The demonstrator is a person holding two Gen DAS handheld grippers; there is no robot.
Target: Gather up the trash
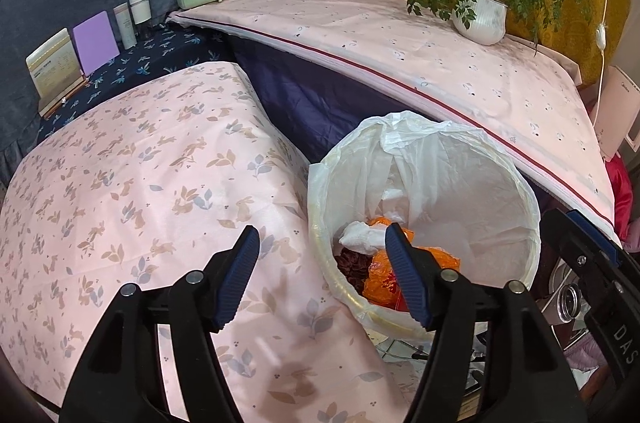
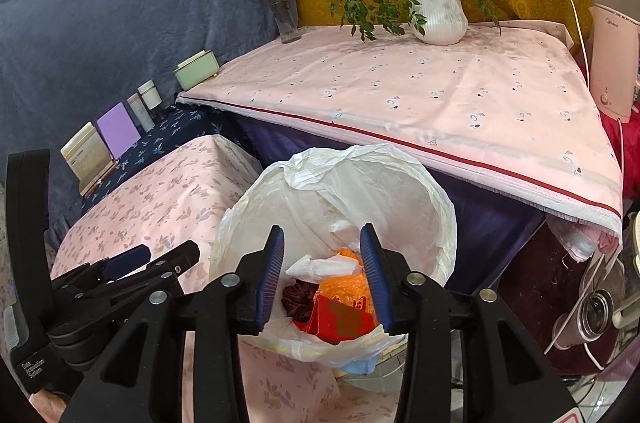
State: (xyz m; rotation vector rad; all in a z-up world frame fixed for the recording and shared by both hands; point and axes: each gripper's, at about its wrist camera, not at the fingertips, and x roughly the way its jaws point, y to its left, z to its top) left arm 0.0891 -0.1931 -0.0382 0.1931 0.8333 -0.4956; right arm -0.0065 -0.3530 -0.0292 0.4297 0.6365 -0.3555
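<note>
Showing one lined trash bin between two cloth-covered surfaces, holding one white tissue, one orange bag, one red packet and one dark clump. Left gripper and right gripper: fingers spread, empty, above the bin. Beyond: one potted plant, one flower vase.

Red card partly behind right claw

a white-lined trash bin stands upright between two cloth-covered surfaces, holding orange wrappers and crumpled tissue.
</note>
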